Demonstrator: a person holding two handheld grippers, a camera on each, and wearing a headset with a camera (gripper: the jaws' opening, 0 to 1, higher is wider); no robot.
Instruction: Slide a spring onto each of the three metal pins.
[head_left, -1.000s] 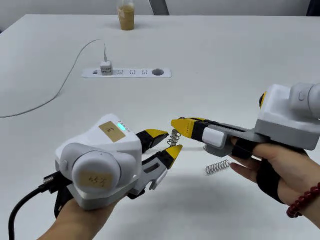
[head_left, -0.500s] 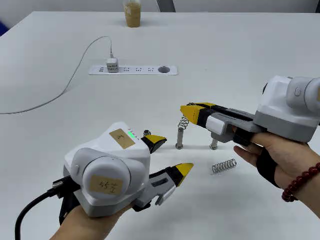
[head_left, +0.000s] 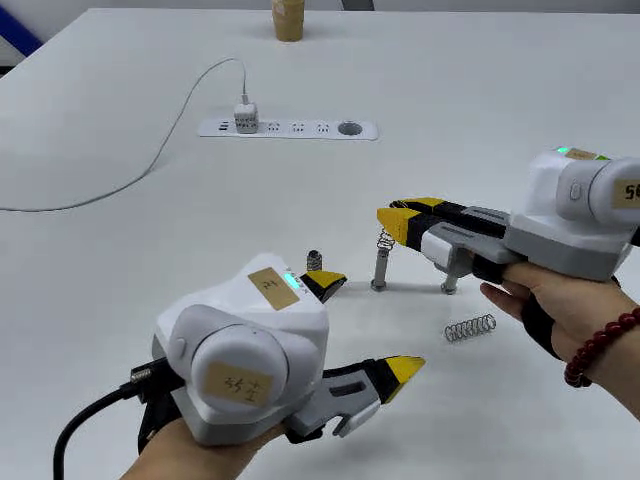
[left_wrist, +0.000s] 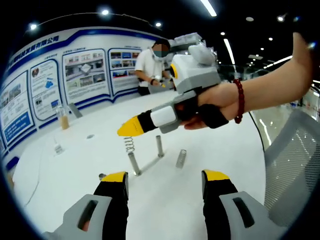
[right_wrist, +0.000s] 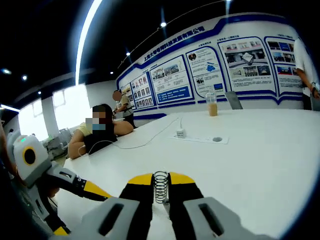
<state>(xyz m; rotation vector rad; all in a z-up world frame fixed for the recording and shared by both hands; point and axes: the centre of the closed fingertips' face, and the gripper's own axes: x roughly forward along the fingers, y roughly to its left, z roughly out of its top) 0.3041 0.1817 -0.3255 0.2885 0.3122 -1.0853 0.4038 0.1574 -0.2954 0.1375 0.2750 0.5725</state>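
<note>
The left gripper (head_left: 365, 325) hangs near and left, its jaws spread wide and holding nothing. Just past its far jaw a pin (head_left: 314, 260) stands on the white table (head_left: 480, 120). Further right, the right gripper (head_left: 392, 222) is clenched on a spring (head_left: 385, 240), whose lower end meets the top of the middle pin (head_left: 380, 272). A third pin (head_left: 450, 284) stands right of that, and a loose spring (head_left: 470, 327) lies nearer.
</note>
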